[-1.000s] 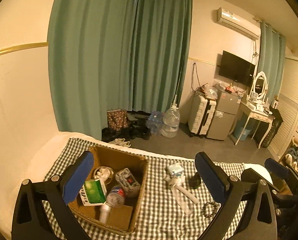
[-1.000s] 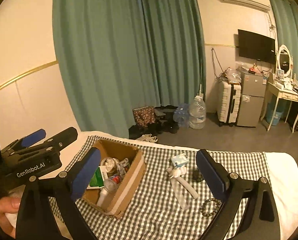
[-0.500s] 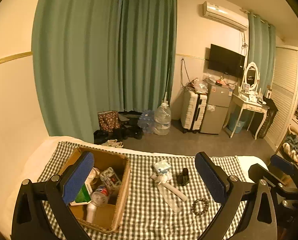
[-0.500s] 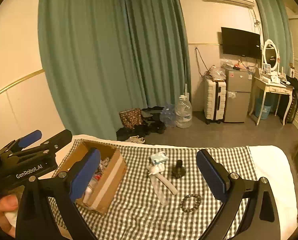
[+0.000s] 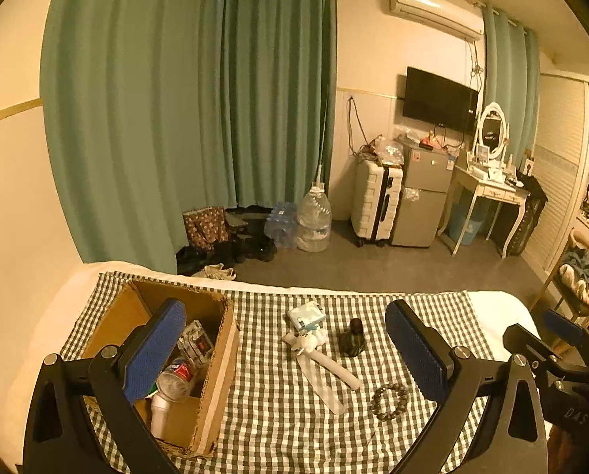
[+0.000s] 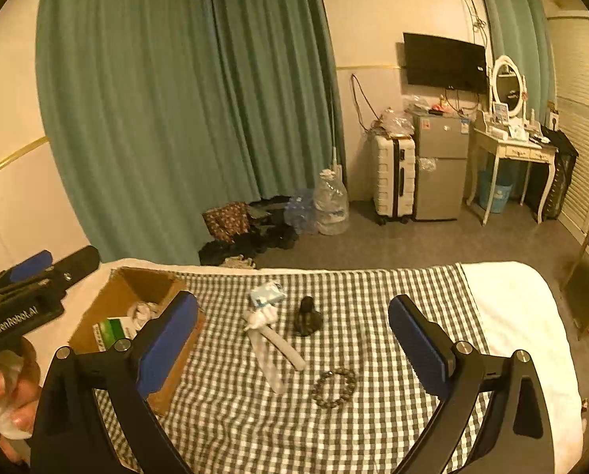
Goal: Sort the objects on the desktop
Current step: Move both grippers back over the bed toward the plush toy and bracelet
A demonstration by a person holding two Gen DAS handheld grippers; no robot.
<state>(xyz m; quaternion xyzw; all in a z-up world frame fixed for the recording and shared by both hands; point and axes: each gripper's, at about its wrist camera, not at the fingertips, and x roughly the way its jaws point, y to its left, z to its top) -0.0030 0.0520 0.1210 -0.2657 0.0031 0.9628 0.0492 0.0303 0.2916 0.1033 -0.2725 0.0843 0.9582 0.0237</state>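
A cardboard box (image 5: 219, 339) (image 6: 108, 304) sits at the left of the checkered cloth (image 5: 278, 426) (image 6: 373, 308) and holds a bottle (image 5: 175, 375), a green-white pack (image 6: 110, 330) and other items. On the cloth lie a tissue pack (image 5: 306, 313) (image 6: 267, 294), a white tube-like item (image 5: 326, 363) (image 6: 274, 343), a small dark figurine (image 5: 352, 337) (image 6: 307, 316) and a bead bracelet (image 5: 390, 401) (image 6: 334, 388). My left gripper (image 5: 286, 359) is open and empty above the box's right side. My right gripper (image 6: 294, 343) is open and empty above the loose items.
The cloth covers a white bed (image 6: 519, 316). Beyond its far edge is grey floor with shoes (image 5: 231, 252), water jugs (image 5: 314, 221), a suitcase (image 5: 377, 201), a small fridge (image 5: 424, 197) and a dressing table (image 5: 488, 193). Green curtains (image 5: 195, 110) hang behind.
Both grippers have drawn back and up from the bed; the box and loose items look smaller and lower. Both stay open and empty.
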